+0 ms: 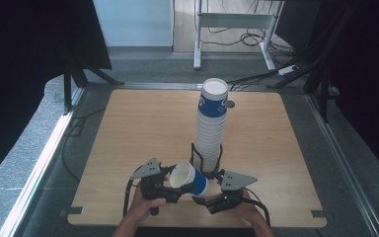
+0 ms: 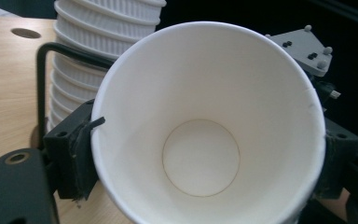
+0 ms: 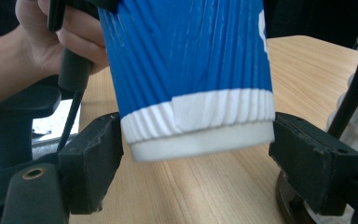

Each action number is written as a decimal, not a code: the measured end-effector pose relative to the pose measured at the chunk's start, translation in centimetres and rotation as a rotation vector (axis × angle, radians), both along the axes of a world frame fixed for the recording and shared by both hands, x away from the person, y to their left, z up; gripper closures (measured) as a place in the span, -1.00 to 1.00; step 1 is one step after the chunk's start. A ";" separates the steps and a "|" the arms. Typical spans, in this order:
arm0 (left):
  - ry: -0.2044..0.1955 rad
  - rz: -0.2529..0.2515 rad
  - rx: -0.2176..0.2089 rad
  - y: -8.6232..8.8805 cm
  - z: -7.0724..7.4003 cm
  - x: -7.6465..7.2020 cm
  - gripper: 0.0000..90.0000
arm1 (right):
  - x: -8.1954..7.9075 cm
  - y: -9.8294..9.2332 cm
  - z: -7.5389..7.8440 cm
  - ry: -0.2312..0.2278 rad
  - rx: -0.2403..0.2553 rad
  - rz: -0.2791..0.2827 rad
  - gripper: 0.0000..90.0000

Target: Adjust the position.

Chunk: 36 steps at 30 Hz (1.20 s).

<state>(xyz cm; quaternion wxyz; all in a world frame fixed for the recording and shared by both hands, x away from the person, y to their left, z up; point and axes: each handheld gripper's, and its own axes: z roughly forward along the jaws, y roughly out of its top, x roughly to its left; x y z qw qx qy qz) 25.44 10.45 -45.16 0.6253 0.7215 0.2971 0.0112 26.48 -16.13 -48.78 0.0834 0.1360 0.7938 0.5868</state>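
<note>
On the wooden table (image 1: 143, 123) the person holds one gripper in each hand near the front edge. The left gripper (image 2: 205, 154) has its two jaws pressed on both sides of the rim of a paper cup (image 2: 205, 126), so it is clamped on this cup. The cup lies on its side above the table, with the white open mouth turned to the left gripper and the blue ribbed wall and white base turned to the right gripper (image 3: 198, 149). The jaws of the right gripper stand wide apart, one on each side of the cup base; a small gap shows at both sides, so they do not touch it. Just behind the two grippers, a tall stack of cups (image 1: 210, 128) stands upright in a black wire holder (image 1: 207, 163)
</note>
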 end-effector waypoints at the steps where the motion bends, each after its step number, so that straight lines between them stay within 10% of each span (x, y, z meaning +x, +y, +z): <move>1: 0.000 0.000 0.000 0.0 0.0 0.0 -0.65 | 0.0 0.0 0.0 0.001 -0.002 0.001 -0.60; 25: -0.105 0.127 0.325 -1.6 0.8 -1.0 -0.65 | -0.3 -0.3 0.4 -0.039 -0.061 -0.027 -0.61; 36: -0.128 0.132 0.406 -2.3 0.9 -1.4 -0.65 | -0.4 0.1 0.4 -0.055 -0.088 -0.031 -0.62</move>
